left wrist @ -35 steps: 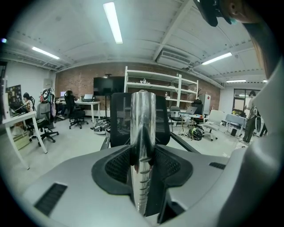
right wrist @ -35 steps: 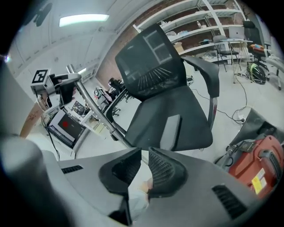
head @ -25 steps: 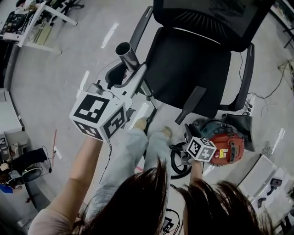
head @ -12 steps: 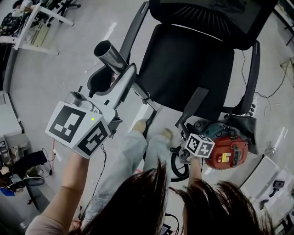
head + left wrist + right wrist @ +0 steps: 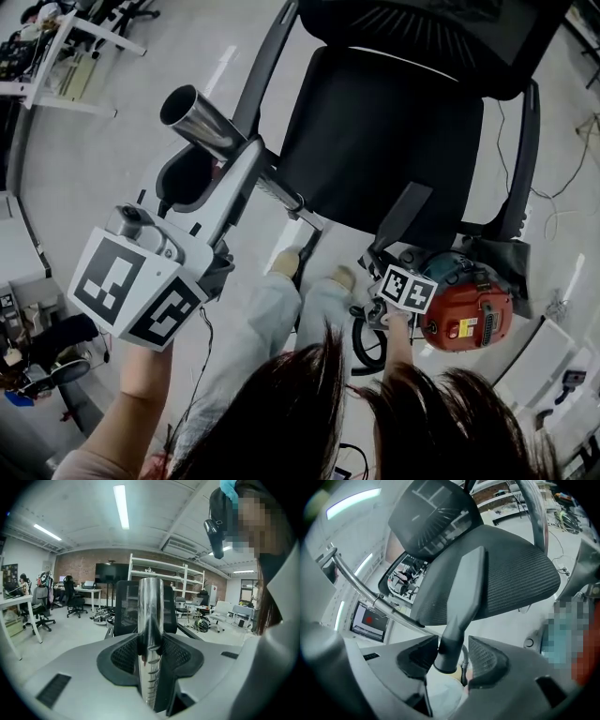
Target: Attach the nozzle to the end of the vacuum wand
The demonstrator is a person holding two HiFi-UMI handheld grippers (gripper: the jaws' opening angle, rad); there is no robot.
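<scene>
Since a second ago my right tool (image 5: 453, 659) has been opening and now stands released around the nozzle (image 5: 465, 595) near the chair (image 5: 375, 122), while my left tool (image 5: 150, 654) clenches the vacuum wand (image 5: 151, 604).

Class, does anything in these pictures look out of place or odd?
The dark nozzle seems to lean at a slant against the office chair seat, apart from the metal wand. That is an odd place for a loose vacuum part.

Shiny wand (image 5: 202, 127) tilted up; dk grey nozzle (image 5: 401, 214) leans on chair seat (image 5: 375, 131).
</scene>
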